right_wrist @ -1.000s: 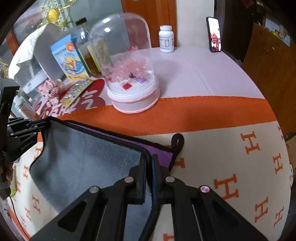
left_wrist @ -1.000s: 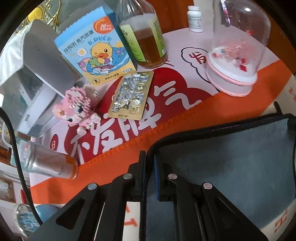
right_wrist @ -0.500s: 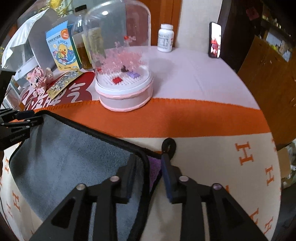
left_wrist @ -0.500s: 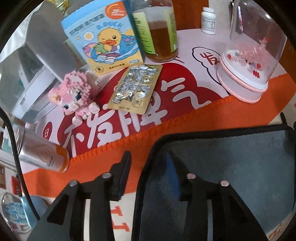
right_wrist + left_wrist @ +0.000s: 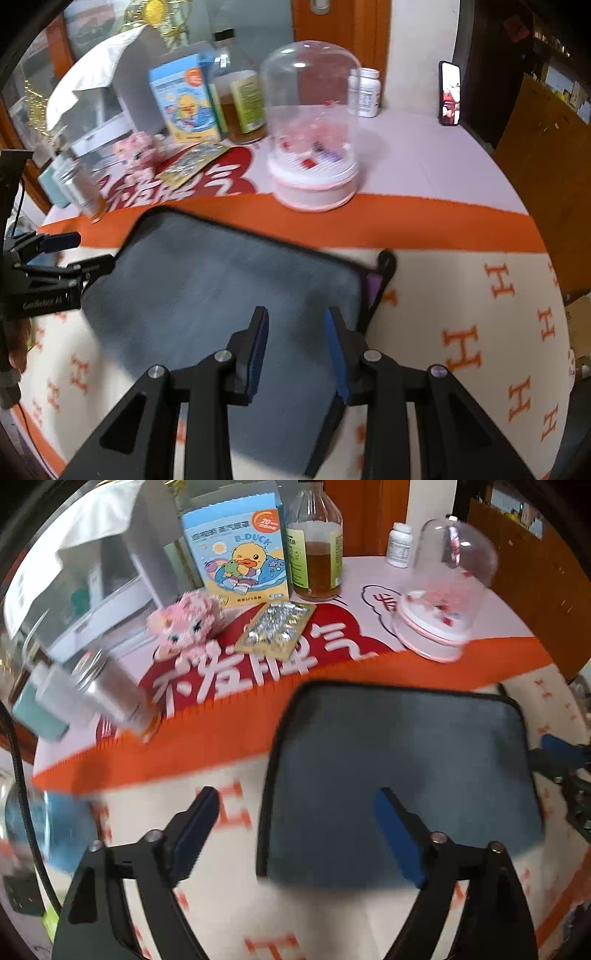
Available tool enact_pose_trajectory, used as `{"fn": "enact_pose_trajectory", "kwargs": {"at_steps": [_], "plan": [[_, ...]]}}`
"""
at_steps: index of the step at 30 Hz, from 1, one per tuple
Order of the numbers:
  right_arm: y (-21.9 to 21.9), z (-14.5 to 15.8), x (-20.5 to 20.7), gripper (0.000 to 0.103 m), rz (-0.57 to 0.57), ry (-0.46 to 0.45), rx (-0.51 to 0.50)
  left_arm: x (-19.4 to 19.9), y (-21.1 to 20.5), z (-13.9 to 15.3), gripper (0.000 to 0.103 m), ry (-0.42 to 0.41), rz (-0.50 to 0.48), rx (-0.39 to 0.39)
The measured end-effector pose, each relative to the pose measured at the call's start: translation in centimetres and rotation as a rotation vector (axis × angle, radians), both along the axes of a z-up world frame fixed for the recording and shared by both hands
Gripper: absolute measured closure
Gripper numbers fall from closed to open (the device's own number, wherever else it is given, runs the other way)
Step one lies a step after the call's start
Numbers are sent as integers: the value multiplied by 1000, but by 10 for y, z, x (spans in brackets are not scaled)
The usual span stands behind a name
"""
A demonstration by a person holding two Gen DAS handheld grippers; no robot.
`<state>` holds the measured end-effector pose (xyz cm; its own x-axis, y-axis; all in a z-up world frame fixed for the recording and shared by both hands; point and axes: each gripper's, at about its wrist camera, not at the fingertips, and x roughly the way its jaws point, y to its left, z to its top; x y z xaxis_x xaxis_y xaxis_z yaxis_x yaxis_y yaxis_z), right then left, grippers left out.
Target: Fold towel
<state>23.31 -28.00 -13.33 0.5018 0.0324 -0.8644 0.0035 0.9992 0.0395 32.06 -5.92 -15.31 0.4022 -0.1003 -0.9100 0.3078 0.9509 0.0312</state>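
Left wrist view: left gripper (image 5: pixel 297 818) with jaws wide apart, nothing held between them. Folded grey towel (image 5: pixel 399 775) lying flat on the cream and orange tablecloth (image 5: pixel 221 734), directly ahead; its left black edge passing between the two fingers, right finger above the grey surface, left finger above bare cloth. Ahead and to the left, a pink block figure (image 5: pixel 184 624) and a foil pill sheet (image 5: pixel 277 627); behind them a blue duck box (image 5: pixel 236 561) and a bottle of brown liquid (image 5: pixel 316 554). Ahead to the right, a clear dome (image 5: pixel 443 594) on a pink base. A silver can (image 5: pixel 110 694) far to the left, blurred.

Right wrist view: right gripper (image 5: pixel 295 347) also spread apart and empty, hovering over the near right part of the towel (image 5: pixel 207 280). A purple corner (image 5: pixel 373 284) showing just ahead of the right finger. Left gripper (image 5: pixel 74 251) at the towel's far left edge. Dome (image 5: pixel 312 125) straight ahead, beyond the orange band. White pill bottle (image 5: pixel 369 92) and a phone (image 5: pixel 449 94) further ahead to the right.
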Motion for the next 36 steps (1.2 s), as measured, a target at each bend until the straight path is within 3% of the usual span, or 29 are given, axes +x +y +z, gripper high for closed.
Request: {"fn": "enact_pose_trajectory", "kwargs": {"at_steps": [11,15,29,36], "plan": [[35,30,-79,70,1,-2,91,-134,22,44,5,-25,66,-102],[48,47,-111,59,-7,-24,97,-175,37,62,5,-71,108,-117],[88,106,-197,54,10,-94,126,-267,67,123,5,-190,166,-156],[112,131,-239,38,64,-144,131,-306,69,142,5,-215,170,-193]]}}
